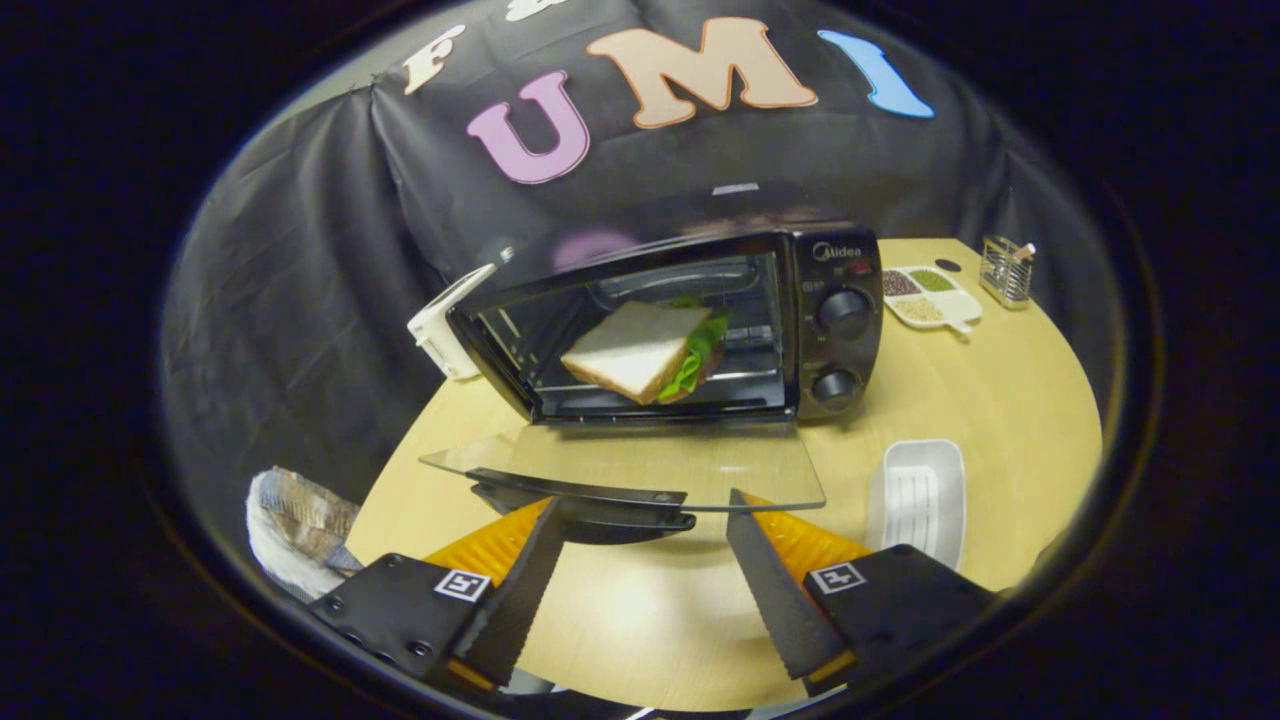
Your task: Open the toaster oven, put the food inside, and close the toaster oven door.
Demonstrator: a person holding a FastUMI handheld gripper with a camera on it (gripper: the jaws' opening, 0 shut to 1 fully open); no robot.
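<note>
My gripper hangs spread wide and empty at the handle of the lowered glass door; the sandwich sits inside the toaster oven.

I see a round yellow desk. On it sit the toaster oven, a white tray, a dish of seeds and a small wire basket.

Sandwich's far half — behind oven frame
</note>
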